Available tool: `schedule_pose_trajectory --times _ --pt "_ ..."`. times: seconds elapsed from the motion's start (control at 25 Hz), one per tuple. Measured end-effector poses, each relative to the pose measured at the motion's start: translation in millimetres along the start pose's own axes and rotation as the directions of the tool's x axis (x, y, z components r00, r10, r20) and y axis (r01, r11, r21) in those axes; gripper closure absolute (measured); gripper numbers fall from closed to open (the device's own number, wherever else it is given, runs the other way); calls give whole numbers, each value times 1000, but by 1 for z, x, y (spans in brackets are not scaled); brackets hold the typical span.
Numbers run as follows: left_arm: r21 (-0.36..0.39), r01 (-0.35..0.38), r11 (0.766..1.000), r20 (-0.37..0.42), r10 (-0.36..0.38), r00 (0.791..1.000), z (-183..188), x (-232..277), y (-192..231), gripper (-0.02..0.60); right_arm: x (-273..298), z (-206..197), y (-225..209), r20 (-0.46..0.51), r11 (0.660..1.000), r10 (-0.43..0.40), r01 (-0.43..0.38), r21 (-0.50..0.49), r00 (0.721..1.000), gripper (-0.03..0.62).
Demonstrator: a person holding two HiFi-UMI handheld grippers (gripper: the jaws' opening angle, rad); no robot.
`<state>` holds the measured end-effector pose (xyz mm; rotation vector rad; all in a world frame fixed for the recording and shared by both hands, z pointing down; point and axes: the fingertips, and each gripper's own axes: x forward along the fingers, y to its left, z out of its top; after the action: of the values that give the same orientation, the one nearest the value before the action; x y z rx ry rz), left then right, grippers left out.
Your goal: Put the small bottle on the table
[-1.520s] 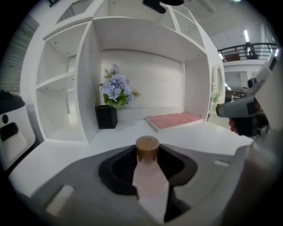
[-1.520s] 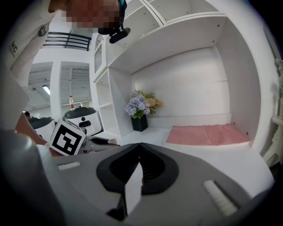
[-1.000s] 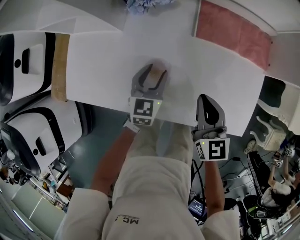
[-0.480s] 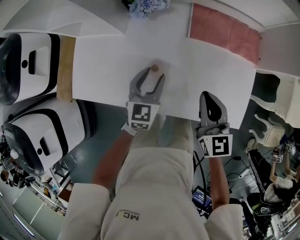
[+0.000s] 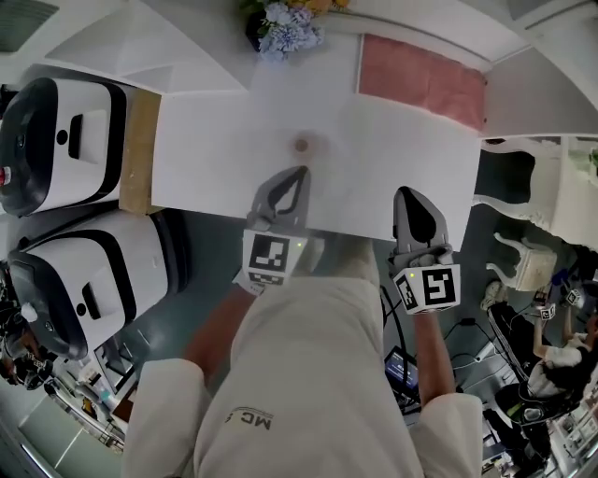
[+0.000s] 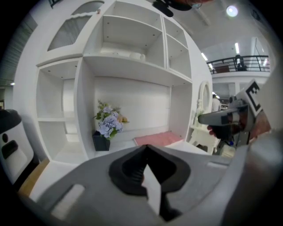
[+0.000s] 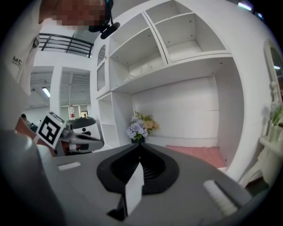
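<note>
Left gripper (image 5: 296,177) sits with its jaws brought fully together, having just been closing, and nothing is between them; its own view shows the two dark pads meeting at a point with only a white tab in front. It is held over the near edge of the white surface (image 5: 215,159), pointing away from the person. Right gripper (image 5: 412,196) is beside it, well apart, also over the near edge, and its jaws are likewise pressed together on nothing. The small bottle (image 5: 301,145) stands upright on the surface just beyond the left gripper's tip, apart from it and touched by neither gripper; from above it shows as a pale round body with a brownish cap. Farther back, at the right of the surface, lies a pink mat (image 5: 422,78), and at the far edge stands a bunch of blue and yellow flowers (image 5: 285,21) in a dark pot. White shelving (image 6: 128,48) rises behind them in both gripper views. Left of the surface a wooden strip (image 5: 140,149) borders two white-and-black machines (image 5: 65,140).
</note>
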<state>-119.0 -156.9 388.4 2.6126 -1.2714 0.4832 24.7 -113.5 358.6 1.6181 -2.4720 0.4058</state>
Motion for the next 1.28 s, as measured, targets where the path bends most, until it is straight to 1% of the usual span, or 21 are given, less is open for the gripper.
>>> schedule_pose_trajectory --times 0.12,0.24,0.32,0.52,0.72,0.92,1.28 --pt "-32 18 999 -17 -19 1000 17 -19 -14 581 -11 5 3 -49 997 -36 33 -64 998 606" --pt "-59 30 998 -27 -32 999 32 -36 -22 581 -24 17 10 -42 998 -37 35 -47 998 606" --pt "-71 39 997 -22 -41 999 43 -47 -24 581 -32 27 16 -36 998 -37 35 -55 999 606" --pt "-68 66 996 4 -65 998 61 -59 -34 581 -51 36 20 -41 995 -48 44 -92 998 606" --pt "-66 103 993 2 -103 995 66 -58 -43 581 -64 35 16 -38 995 -65 62 -78 997 606" --pt "-51 125 991 -3 -125 992 62 -59 -52 581 -72 30 17 -29 994 -75 72 -76 997 606" --pt "-30 137 990 4 -137 991 69 -75 -55 581 -79 36 27 -26 994 -85 83 -65 996 606"
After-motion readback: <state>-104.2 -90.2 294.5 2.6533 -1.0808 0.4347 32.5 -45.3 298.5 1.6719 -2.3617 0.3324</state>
